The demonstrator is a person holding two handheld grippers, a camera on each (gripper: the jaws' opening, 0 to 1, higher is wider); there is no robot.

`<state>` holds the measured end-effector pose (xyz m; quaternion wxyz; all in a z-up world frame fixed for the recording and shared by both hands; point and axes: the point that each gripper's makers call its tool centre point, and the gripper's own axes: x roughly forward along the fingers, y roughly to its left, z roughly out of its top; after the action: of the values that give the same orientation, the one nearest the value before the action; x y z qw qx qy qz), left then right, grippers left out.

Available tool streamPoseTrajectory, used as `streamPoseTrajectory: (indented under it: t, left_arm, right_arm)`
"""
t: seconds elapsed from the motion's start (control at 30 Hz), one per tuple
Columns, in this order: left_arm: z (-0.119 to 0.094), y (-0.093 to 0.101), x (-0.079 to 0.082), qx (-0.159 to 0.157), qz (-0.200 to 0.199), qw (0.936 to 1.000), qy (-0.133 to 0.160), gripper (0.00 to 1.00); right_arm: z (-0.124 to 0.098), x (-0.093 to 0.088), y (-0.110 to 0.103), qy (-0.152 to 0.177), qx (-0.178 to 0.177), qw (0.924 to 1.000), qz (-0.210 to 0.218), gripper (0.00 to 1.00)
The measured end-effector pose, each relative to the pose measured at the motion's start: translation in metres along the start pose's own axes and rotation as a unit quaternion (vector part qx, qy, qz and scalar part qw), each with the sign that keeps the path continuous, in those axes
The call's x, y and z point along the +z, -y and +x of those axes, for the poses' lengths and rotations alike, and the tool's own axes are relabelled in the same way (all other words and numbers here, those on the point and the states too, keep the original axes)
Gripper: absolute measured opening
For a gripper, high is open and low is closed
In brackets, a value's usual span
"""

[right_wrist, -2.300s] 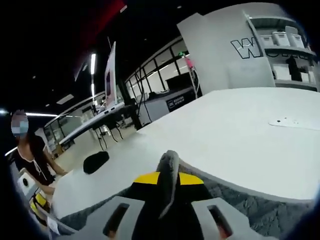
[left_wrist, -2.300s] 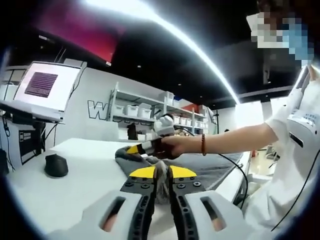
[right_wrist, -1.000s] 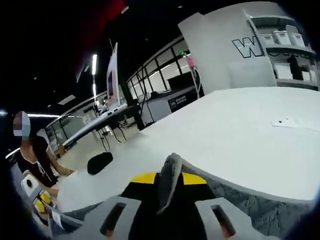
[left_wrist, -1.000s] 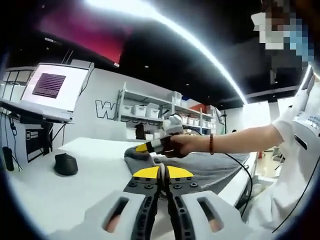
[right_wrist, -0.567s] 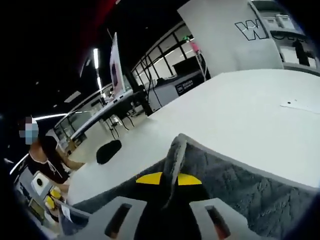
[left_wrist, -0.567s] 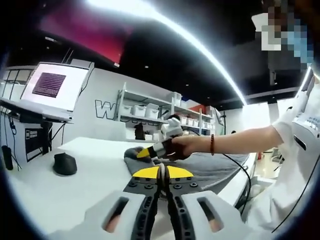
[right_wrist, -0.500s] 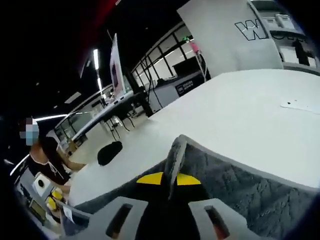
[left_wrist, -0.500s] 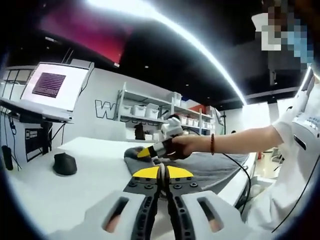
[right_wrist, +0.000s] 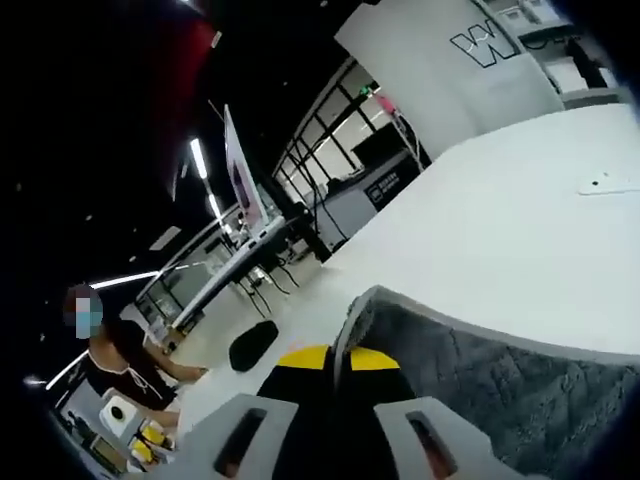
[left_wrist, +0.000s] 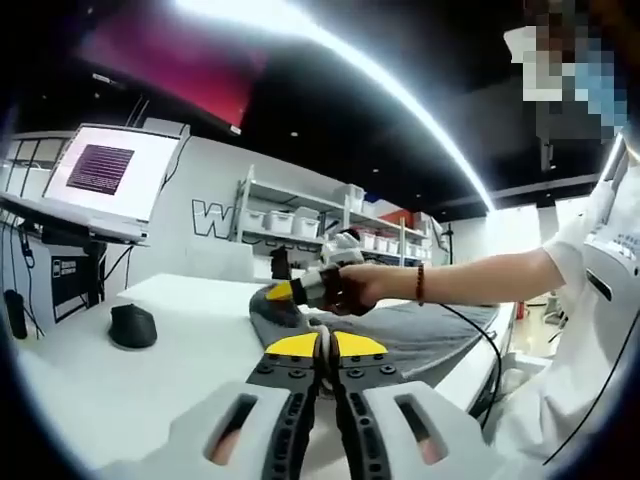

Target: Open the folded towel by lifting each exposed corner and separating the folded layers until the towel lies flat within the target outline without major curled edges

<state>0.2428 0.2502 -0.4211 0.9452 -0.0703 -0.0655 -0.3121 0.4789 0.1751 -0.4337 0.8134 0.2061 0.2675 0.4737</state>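
Observation:
The grey towel [left_wrist: 420, 335] lies spread on the white table [left_wrist: 130, 380] in the left gripper view. My left gripper [left_wrist: 322, 343] is low at the towel's near edge, its yellow-tipped jaws shut on a thin fold of it. Farther back a hand holds my right gripper [left_wrist: 283, 291], which pinches a raised corner of the towel. In the right gripper view my right gripper [right_wrist: 336, 357] is shut on the towel's edge [right_wrist: 352, 318], which stands up between the jaws. The rest of the towel [right_wrist: 500, 385] slopes away to the right over the table [right_wrist: 520, 225].
A black mouse [left_wrist: 132, 325] sits on the table at the left, also the mouse [right_wrist: 252, 345] in the right gripper view. A lit screen [left_wrist: 100, 170] stands beyond it. Shelves [left_wrist: 290, 222] line the back wall. A small flat white piece [right_wrist: 606, 183] lies on the table.
The right gripper has carried the towel corner a little left and higher, and its view has tilted. The left gripper has stayed put, shut on the near edge.

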Motion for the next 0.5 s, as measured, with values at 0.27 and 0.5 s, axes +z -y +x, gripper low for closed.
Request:
streamPoseTrajectory:
  t: [0.27,0.5]
  left_arm:
    - [-0.005,-0.005,0.001,0.008,-0.002,1.0,0.002,0.03]
    - [-0.009,-0.008,0.0,0.014,-0.001,0.9999,0.0,0.03]
  right_arm:
    - [0.006,0.015,-0.008,0.041,0.022,0.998,0.043,0.0]
    - [0.015,0.022,-0.012,0.043,0.026,0.9978,0.043,0.01]
